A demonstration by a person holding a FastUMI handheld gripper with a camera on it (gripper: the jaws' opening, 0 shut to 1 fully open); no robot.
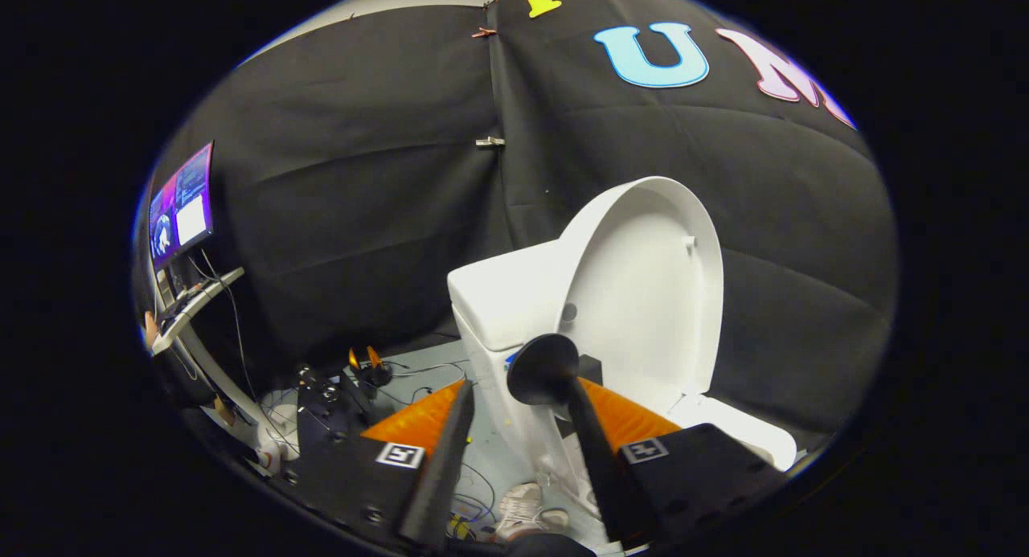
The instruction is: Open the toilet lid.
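**Lid up, gripper apart and empty**

One gripper point(514, 396), 2 fingers, spread wide w/ a clear gap between them; nothing held. The left finger point(438, 460) runs up toward the floor beside the toilet; the right finger point(591, 444) ends in a round dark suction-cup-like disc point(543, 370) that overlaps the toilet's front in this view – can't tell if it touches. Each finger base carries 1 square black-and-white marker tag, so 2 tags: left point(399, 454), right point(644, 450).

One glossy white ceramic toilet point(498, 300), just ahead of and beyond the fingers. Its 1 white oval plastic toilet lid point(643, 284) stands raised, near upright, leaning back against the tank, underside facing the camera. Part of the white seat rim point(744, 432) shows below the lid, to the right of the right finger.

Behind: black cloth booth wall point(362, 219), 2 panels meeting at a seam w/ 2 small clips on it. Off left, 1 lit monitor point(182, 205) on a pale stand, cables trailing over the grey floor point(426, 364). Between the fingers, low down, 1 white sneaker point(522, 513) of a person.
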